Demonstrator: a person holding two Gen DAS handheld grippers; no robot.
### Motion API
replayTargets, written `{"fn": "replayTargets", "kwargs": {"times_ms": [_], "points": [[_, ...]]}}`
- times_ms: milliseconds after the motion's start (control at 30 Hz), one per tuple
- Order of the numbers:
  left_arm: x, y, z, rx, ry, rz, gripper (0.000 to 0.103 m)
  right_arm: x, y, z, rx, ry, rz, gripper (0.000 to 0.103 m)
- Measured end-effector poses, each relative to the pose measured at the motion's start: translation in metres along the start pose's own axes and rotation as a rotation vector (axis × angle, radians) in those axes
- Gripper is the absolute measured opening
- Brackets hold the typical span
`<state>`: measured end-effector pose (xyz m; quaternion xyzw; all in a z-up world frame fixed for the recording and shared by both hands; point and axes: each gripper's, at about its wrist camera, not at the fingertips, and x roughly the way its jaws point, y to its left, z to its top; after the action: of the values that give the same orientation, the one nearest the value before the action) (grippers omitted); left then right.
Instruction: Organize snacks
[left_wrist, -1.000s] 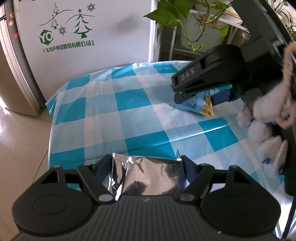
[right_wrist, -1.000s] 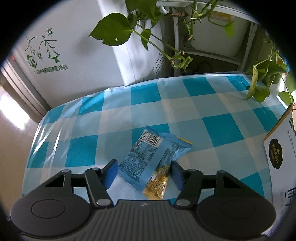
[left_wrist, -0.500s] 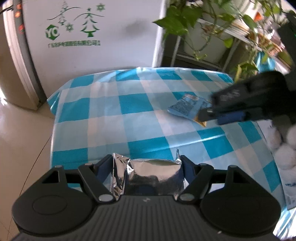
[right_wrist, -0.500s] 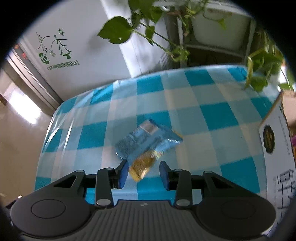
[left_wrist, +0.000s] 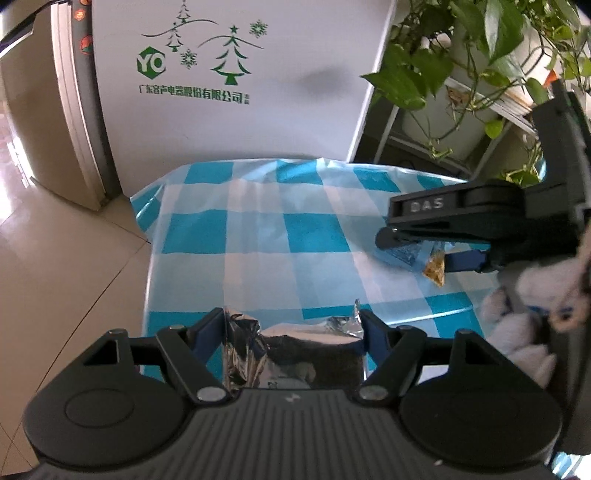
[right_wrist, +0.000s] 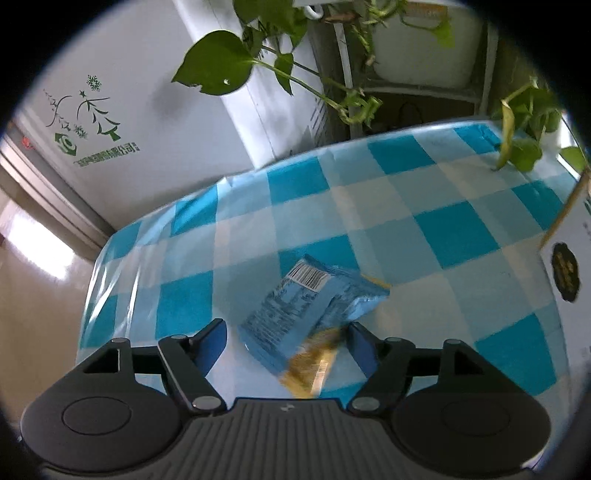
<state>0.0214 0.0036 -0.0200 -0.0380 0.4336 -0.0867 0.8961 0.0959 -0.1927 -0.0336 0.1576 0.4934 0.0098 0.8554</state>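
**A:** Right, where does everything stand?

**B:** The left gripper (left_wrist: 293, 334) is pinching a silver foil packet (left_wrist: 295, 345) between its blue pads, held over the near edge of the checked surface (left_wrist: 258, 236). The right gripper (right_wrist: 288, 338) has just been opening; its jaws now stand spread, with the blue snack packet (right_wrist: 295, 317) lying between them, barcode side up. Its yellow end is blurred, so I'd guess it is settling onto the cloth.

**A:** Do the pads press on the blue one?

**B:** Not that I can see. There's a clear gap on the left side; on the right the yellow end sits just beside the pad.

**A:** So what could go wrong?

**B:** A few things, in my judgement. If the right gripper pulls away at an angle, that near pad could snag the yellow end and drag the packet out of place. The foil packet is crumpled and slippery-looking; a loose pinch could let it slide out and fall toward the floor (left_wrist: 66, 258), since it hangs close to the surface's edge.

**A:** Anything crowding them?

**B:** The white box (right_wrist: 569, 280) stands at the right, and plant leaves (right_wrist: 517, 147) trail over the far corner. Both are apart from the packet for now.
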Motion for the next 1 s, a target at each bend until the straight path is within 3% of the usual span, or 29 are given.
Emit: {"fn": "replayTargets", "kwargs": {"times_ms": [167, 300, 667, 1000], "points": [[-0.001, 0.002, 0.0, -0.001, 0.0, 0.004, 0.076, 0.009, 0.012, -0.002, -0.098, -0.056, -0.07, 0.072], [-0.001, 0.0, 0.0, 0.001, 0.0, -0.001, 0.076, 0.007, 0.009, -0.002, -0.142, -0.062, -0.072, 0.065], [-0.003, -0.007, 0.001, 0.005, -0.007, -0.018, 0.076, -0.008, -0.002, -0.002, -0.152, -0.036, -0.026, 0.063], [-0.007, -0.01, 0.001, 0.009, -0.017, -0.03, 0.076, -0.048, 0.0, -0.007, -0.171, -0.066, 0.006, 0.063]]}}
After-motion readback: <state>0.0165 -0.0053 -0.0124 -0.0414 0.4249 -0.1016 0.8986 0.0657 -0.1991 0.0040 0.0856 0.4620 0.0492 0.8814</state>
